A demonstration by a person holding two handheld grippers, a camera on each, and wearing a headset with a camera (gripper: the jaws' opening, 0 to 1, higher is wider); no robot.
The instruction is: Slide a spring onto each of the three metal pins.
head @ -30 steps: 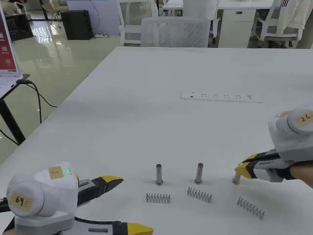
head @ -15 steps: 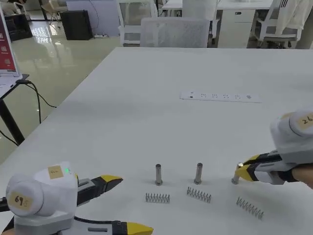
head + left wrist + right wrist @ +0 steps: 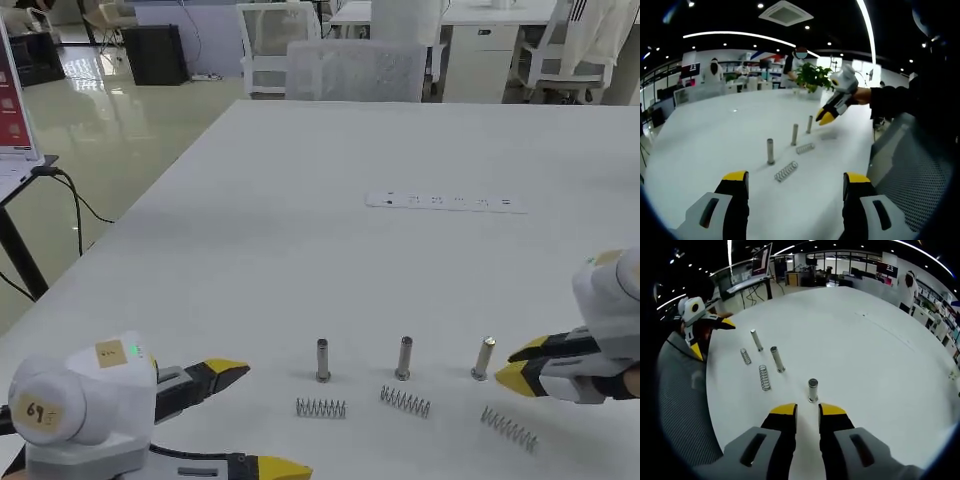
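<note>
The white worktop (image 3: 300, 250) carried everything; the left tool (image 3: 272, 420) hung over its near left edge, yellow-tipped jaws spread wide with nothing between them, well apart from the row of parts; the right tool (image 3: 512, 366) sat low at the right, jaws drawn narrow and gripping nothing, their tips just beside the right pin (image 3: 483, 358) without touching it; a white power strip (image 3: 445, 202) lay farther back; the middle pin (image 3: 403, 358) and the left pin (image 3: 322, 360) stood in line with the right pin, all three short, grey, metal and bare; a thin coiled spring lay flat just in front of each: the left spring (image 3: 321, 408), the middle spring (image 3: 405, 402), the right spring (image 3: 508, 428).
</note>
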